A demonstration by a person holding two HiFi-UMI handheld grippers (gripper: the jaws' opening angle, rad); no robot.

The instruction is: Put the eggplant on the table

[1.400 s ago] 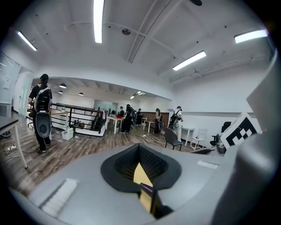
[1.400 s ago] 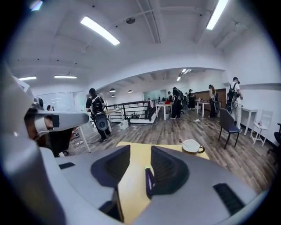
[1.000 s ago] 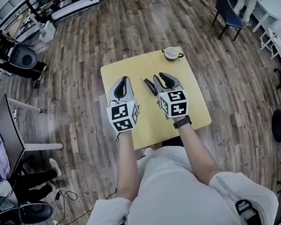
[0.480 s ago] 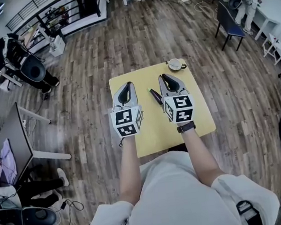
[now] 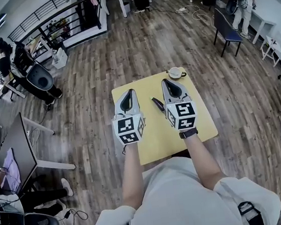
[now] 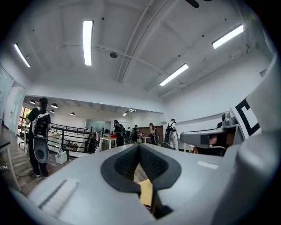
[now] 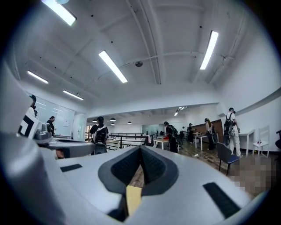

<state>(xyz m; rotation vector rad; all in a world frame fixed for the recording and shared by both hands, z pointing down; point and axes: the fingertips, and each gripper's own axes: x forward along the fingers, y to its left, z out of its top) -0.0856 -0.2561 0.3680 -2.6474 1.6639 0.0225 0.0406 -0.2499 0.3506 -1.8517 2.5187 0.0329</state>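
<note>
A dark purple eggplant point(image 5: 157, 104) lies on the small yellow table point(image 5: 156, 138), between my two grippers and touched by neither. My left gripper point(image 5: 127, 93) is held level above the table's left part, jaws together with nothing in them. My right gripper point(image 5: 169, 82) is held level just right of the eggplant, also shut and empty. In the left gripper view the left gripper point(image 6: 139, 147) has its dark pads meeting at the tip, with a strip of yellow table below. The right gripper view shows the same for the right gripper point(image 7: 141, 148).
A white cup on a saucer point(image 5: 176, 73) stands at the table's far right corner. Wooden floor surrounds the table. A blue chair point(image 5: 226, 21) is at the far right, a grey desk point(image 5: 14, 149) at the left, and people with backpacks point(image 5: 20, 55) stand by a railing far left.
The right gripper's jaws, open beside the eggplant a second ago, have come together empty. Both grippers have risen above the table. The eggplant stays lying on the table.
</note>
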